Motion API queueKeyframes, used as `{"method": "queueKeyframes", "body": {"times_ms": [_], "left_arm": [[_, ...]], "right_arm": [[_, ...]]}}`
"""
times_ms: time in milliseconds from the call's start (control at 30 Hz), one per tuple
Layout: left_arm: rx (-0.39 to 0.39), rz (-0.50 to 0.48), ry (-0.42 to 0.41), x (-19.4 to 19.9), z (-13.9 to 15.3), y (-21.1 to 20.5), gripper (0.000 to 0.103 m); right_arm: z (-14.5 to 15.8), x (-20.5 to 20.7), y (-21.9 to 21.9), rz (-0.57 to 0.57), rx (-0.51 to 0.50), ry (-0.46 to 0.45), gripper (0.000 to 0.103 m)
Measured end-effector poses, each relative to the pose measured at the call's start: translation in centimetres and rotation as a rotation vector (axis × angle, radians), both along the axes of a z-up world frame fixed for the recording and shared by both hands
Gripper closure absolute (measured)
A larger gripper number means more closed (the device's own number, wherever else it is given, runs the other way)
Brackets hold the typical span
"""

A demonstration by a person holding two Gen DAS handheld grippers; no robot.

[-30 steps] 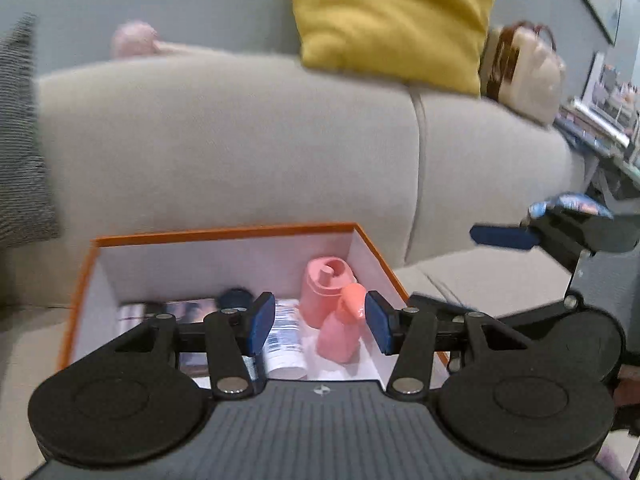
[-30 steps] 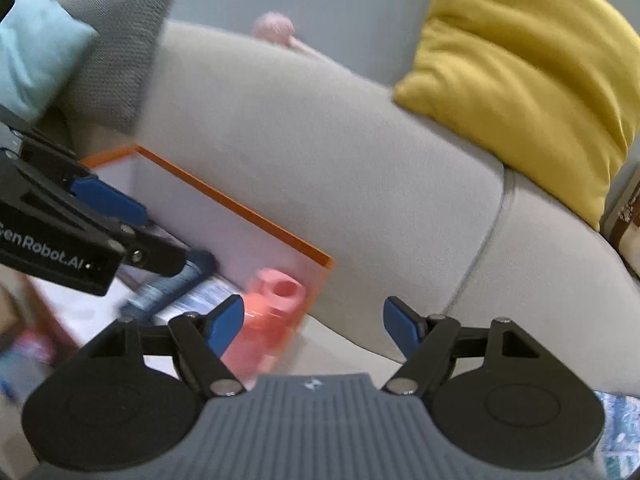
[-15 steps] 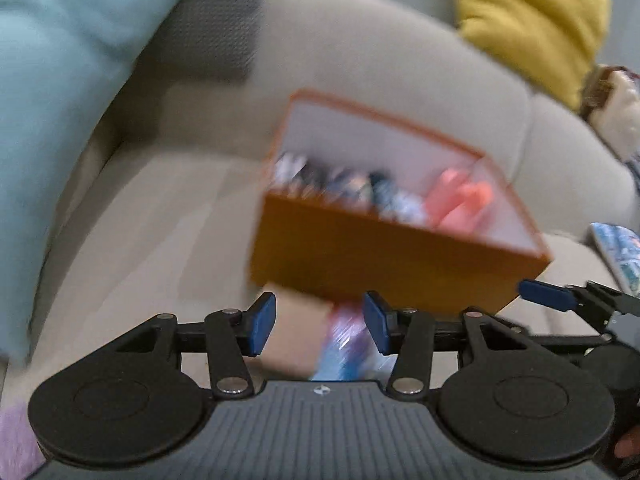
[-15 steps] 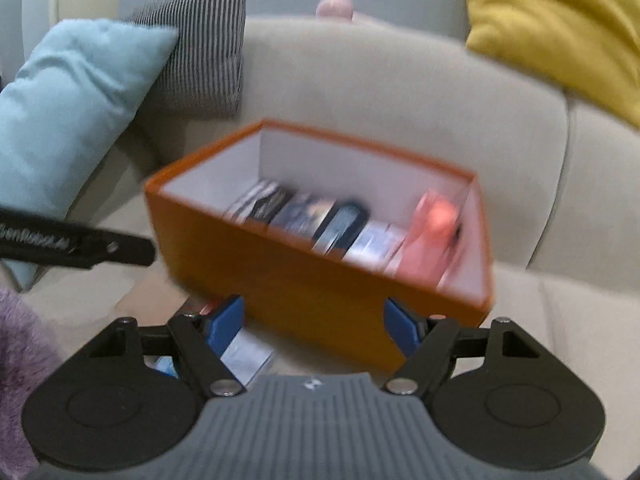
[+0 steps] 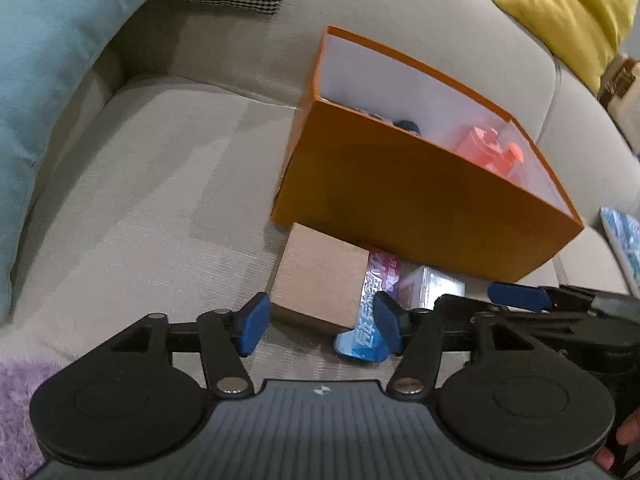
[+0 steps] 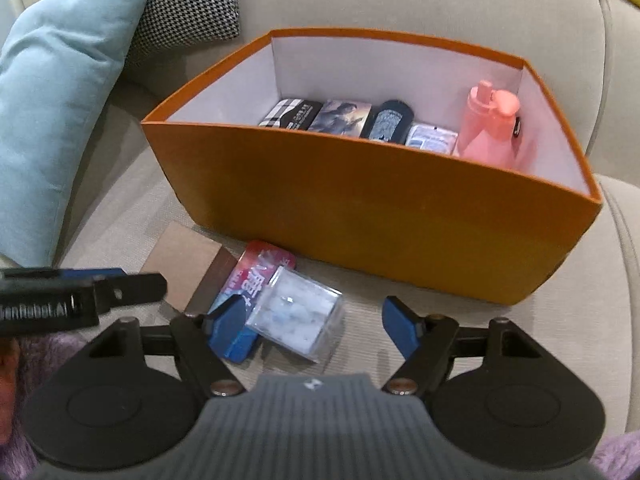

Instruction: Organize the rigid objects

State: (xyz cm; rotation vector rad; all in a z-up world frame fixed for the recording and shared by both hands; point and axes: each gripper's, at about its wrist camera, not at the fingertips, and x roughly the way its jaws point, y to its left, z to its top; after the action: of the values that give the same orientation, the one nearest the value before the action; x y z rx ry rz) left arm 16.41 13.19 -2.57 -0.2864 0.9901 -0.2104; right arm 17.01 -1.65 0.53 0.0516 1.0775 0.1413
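An orange box (image 5: pixel 400 192) (image 6: pixel 360 208) with a white inside stands on the beige sofa seat. It holds a pink bottle (image 5: pixel 488 152) (image 6: pixel 488 128) and several small flat cases. Before its front wall lie a brown cardboard box (image 5: pixel 320 276) (image 6: pixel 184 268), a red and blue pack (image 5: pixel 380 272) (image 6: pixel 256 268) and a clear plastic box (image 5: pixel 432 288) (image 6: pixel 296 312). My left gripper (image 5: pixel 320 328) hangs over the cardboard box, its jaws opening and touching nothing. My right gripper (image 6: pixel 314 322) straddles the clear box, its jaws closing, the pads not pressing on it.
A teal cushion (image 5: pixel 48 60) (image 6: pixel 52 100) and a houndstooth cushion (image 6: pixel 188 4) lean at the left. A yellow cushion (image 5: pixel 560 12) sits at the back right. Purple fluffy fabric (image 5: pixel 16 392) lies at the near left, a printed booklet (image 5: pixel 624 240) right of the box.
Both grippers came back from above the box and sank to the seat before its front wall. The three loose items came into view. The left jaws widened and the right narrowed.
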Motion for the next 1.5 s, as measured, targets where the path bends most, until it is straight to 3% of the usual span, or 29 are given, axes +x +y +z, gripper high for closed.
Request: {"method": "queueKeyframes", "body": {"times_ms": [133,200,400,600,700,933,1033,1100,1267,1433,1500], "left_arm": [[0.089,0.028,0.003,0.6,-0.5,-0.9,0.029],[0.124,-0.008,-0.009,0.7,-0.8,-1.9,0.026],[0.074,-0.009,0.025,1.7,-1.6,-1.7,0.025],[0.115,-0.035,0.054,2.7,-2.7,-2.7,0.025],[0.081,-0.015,0.050,2.5,-2.7,-2.1,0.029],[0.116,0.126,0.096,0.8,-2.0,0.6,0.030],[0.064,0.199,0.106,-0.1,-2.3,2.3,0.030],[0.012,0.229,0.116,-0.3,-2.6,3.1,0.030],[-0.012,0.221,0.125,-0.5,-2.8,3.4,0.031],[-0.035,0.204,0.138,0.0,-3.1,3.5,0.031],[-0.044,0.210,0.137,-0.2,-3.1,3.9,0.031]], "right_arm": [[-0.8,0.0,0.0,-0.003,0.003,0.025,0.036],[-1.0,0.2,0.0,-0.009,0.011,0.039,0.036],[-1.4,0.9,-0.5,-0.034,0.019,0.036,0.035],[-1.2,1.2,-0.4,-0.021,0.000,0.031,0.035],[-1.0,1.4,-0.3,-0.012,-0.012,0.031,0.035],[0.6,1.2,1.3,0.059,-0.021,-0.055,0.035],[1.2,1.0,2.8,0.132,-0.011,-0.090,0.041],[1.0,0.8,3.8,0.174,-0.018,-0.079,0.052],[-0.2,-0.5,5.4,0.223,-0.001,-0.010,0.053],[-1.0,-1.7,7.0,0.279,-0.087,-0.050,0.052],[-1.0,-1.4,7.4,0.281,-0.081,-0.019,0.053]]}}
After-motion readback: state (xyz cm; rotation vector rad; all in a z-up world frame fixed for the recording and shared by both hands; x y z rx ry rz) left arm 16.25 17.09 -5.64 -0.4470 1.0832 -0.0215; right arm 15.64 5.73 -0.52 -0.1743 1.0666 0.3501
